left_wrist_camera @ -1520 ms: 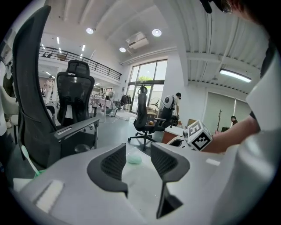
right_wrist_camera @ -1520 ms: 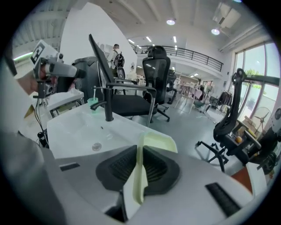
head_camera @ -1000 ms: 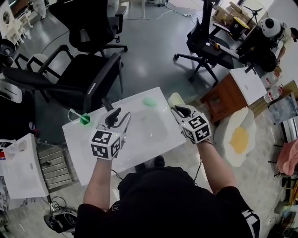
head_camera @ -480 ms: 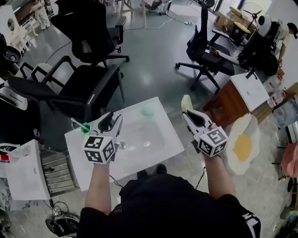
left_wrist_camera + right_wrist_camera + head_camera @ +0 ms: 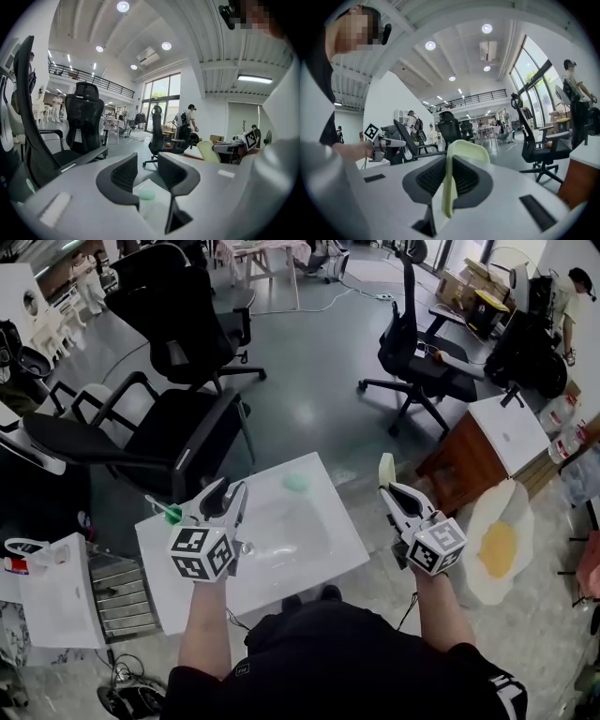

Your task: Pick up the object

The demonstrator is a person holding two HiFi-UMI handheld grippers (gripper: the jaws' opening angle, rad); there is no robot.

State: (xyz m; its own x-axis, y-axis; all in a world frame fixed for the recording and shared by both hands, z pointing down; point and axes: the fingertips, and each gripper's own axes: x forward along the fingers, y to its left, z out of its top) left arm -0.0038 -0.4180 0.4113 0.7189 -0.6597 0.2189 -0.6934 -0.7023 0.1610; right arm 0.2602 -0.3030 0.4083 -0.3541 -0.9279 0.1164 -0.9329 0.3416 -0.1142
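The right gripper (image 5: pixel 390 493) is pinched nearly shut on a thin, flat, pale yellow-green piece (image 5: pixel 385 468) with a rounded top. It is held upright in the air beside the white table (image 5: pixel 319 554). The left gripper (image 5: pixel 231 491) stands about half open; its jaws have just been closing, with nothing between them.

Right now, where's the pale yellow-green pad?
The pale yellow-green pad is clamped in the right tongs. In the head view it sits right of centre, just past the white table's right edge and near the wooden cabinet.
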